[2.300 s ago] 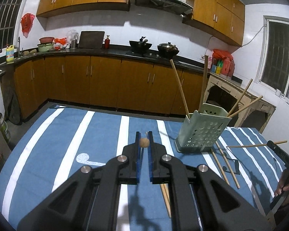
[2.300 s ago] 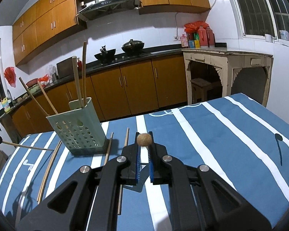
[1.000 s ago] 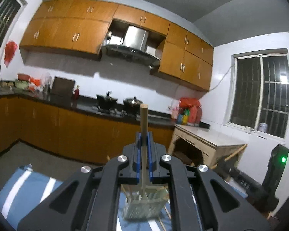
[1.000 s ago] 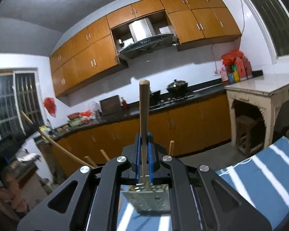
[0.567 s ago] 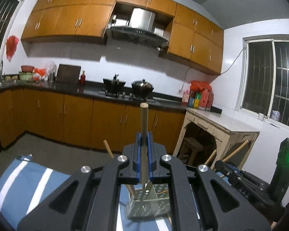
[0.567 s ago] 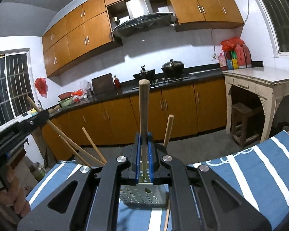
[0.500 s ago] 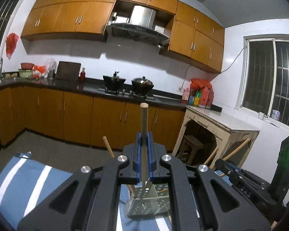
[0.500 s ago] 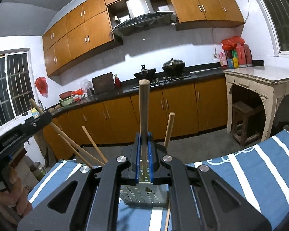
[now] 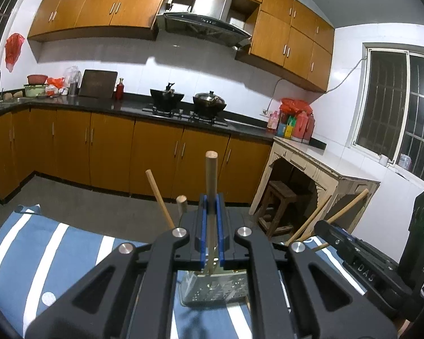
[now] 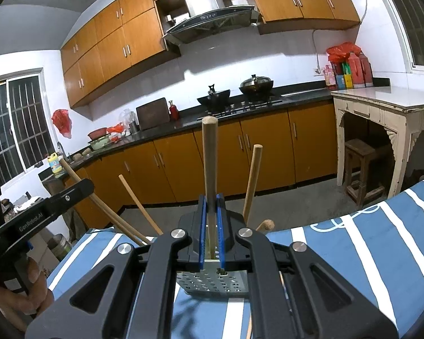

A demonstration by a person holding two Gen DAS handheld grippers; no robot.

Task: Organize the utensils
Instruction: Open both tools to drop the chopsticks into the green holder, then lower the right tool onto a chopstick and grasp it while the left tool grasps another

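Holder: a pale green perforated utensil holder [image 9: 212,291] is seen upright on the blue cloth with white stripes [image 9: 56,257]; in the right wrist view the same holder [image 10: 212,282] is framed just beneath the blue pads.
Left gripper [image 9: 211,207]: its blue pads are pressed onto a wooden chopstick [image 9: 211,175], which is held upright with its lower end over or within the holder's mouth; which of the two cannot be told.
Right gripper [image 10: 211,206]: its pads are clamped on a second wooden chopstick [image 10: 209,155], likewise held upright, its lower end lost behind the pads above the holder.
Sticks already in the holder: several are seen leaning outward, among them one tilted left [image 9: 159,197] and one standing beside the right gripper [image 10: 253,180].
Hand: part of a hand [image 10: 22,291] is seen at the left edge of the right wrist view, wrapped round the other tool's handle.
Background: wooden cabinets [image 9: 113,152] and a dark worktop with two pans are seen beyond the table.
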